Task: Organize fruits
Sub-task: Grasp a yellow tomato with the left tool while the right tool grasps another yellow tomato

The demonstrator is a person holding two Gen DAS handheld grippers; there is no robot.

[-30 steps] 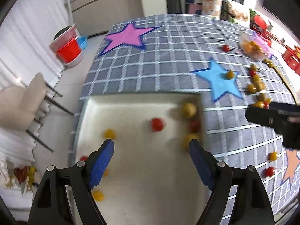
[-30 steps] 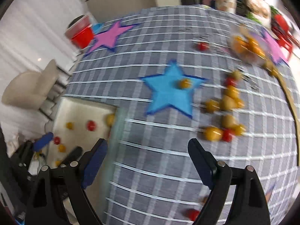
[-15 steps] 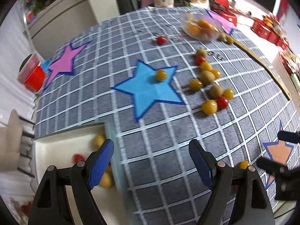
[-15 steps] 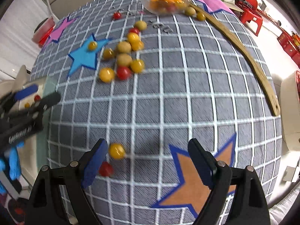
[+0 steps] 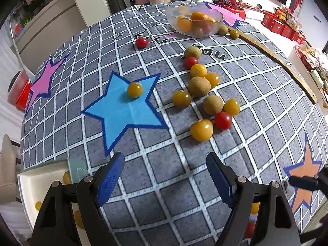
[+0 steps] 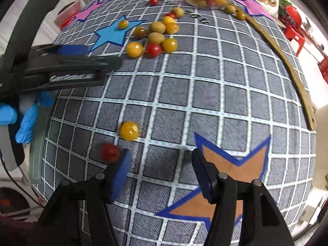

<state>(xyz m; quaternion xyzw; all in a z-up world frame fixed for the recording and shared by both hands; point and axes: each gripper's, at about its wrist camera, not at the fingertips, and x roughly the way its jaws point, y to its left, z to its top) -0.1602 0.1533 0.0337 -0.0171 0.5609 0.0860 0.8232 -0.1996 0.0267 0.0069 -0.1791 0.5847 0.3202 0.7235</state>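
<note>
A cluster of small yellow, red and brown-green fruits (image 5: 205,100) lies on the grey checked tablecloth; it also shows in the right wrist view (image 6: 155,34). One yellow fruit (image 5: 134,89) sits on the blue star. My left gripper (image 5: 166,174) is open and empty, short of the cluster. My right gripper (image 6: 161,164) is open and empty over the near table edge, with a yellow fruit (image 6: 129,130) just ahead and a red fruit (image 6: 109,152) beside its left finger. A white tray (image 5: 30,182) holding several fruits sits at lower left.
A glass bowl (image 5: 194,21) of fruits stands at the far side, with two loose fruits beside it. A wooden strip (image 6: 287,61) runs along the right table edge. A lone red fruit (image 5: 141,42) lies far back. An orange star (image 6: 231,172) lies under my right gripper.
My left gripper swung from over the white tray to face the fruit cluster. My right gripper moved back to the near table edge, close to the yellow and red fruits, and its jaws narrowed somewhat.
</note>
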